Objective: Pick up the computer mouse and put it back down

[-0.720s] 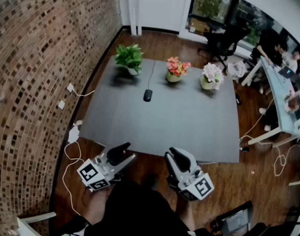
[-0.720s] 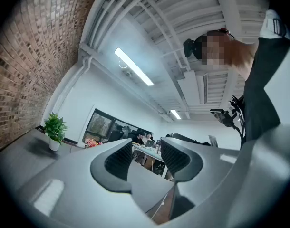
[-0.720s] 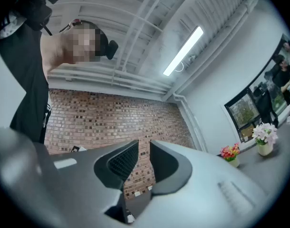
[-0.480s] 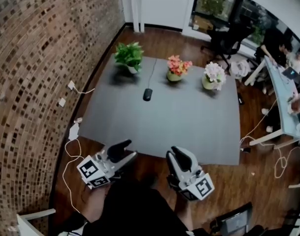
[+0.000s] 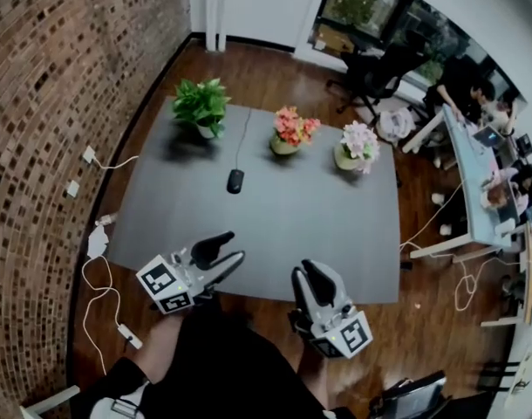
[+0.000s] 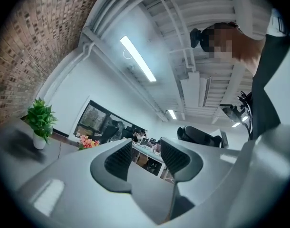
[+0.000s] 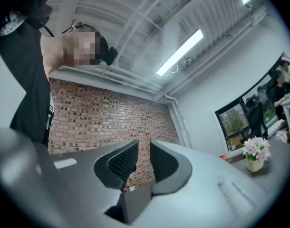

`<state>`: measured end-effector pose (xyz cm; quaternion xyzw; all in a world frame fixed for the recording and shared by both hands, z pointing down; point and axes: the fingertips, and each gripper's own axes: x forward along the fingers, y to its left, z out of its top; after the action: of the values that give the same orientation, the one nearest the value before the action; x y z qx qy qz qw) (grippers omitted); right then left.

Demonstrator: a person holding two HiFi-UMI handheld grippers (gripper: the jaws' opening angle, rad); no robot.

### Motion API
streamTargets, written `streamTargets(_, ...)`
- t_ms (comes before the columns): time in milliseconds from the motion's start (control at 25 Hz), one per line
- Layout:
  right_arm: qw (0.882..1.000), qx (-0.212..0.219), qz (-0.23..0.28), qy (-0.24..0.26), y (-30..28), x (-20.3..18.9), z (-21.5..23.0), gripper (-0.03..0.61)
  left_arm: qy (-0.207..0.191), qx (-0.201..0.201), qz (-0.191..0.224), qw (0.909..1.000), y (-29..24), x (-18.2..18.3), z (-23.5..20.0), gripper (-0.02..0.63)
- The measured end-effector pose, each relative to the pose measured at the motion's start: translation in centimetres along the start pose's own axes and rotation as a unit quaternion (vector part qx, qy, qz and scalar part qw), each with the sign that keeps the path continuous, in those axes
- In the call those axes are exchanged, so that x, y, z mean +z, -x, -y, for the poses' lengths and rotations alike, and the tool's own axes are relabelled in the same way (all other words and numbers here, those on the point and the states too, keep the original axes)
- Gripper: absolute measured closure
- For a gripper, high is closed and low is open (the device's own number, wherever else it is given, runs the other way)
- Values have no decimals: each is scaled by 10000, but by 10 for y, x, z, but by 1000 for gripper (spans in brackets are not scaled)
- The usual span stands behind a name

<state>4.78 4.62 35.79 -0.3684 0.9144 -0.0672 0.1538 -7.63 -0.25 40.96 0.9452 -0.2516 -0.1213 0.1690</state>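
A rough brick wall (image 5: 39,103) flanks the matte grey table (image 5: 336,234). At the table's near edge, the left gripper (image 5: 222,251) has its ribbed dark pads (image 6: 120,159) drawn in narrow, holding nothing. The black, oval computer mouse (image 5: 235,180) lies mid-table with its cable trailing to the far edge, well apart from both grippers. The right gripper (image 5: 306,274), with smooth grey shells, is likewise pinched to a slit and empty. Only the gripper views show the ribbing, and only the head view shows the mouse.
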Motion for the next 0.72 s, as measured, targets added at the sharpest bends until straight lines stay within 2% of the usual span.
streamTargets(160,9995,-76,-92,298,-51,7,15,529,9,-203,46,9998,-19,22,-49,423)
streamTargets(360,9984,-56,-475,311,-93,-2,33,529,323,-60,-141,9994,-33,13,-107,423)
streamTargets(560,9963,-8,-827,219,-141,-37,29,529,534,287,-376,9975,-15,-3,-184,423)
streamTargets(720,9949,-15,-1006,38,-159,-55,31,529,683,833,-649,9921,-2,-33,-232,423)
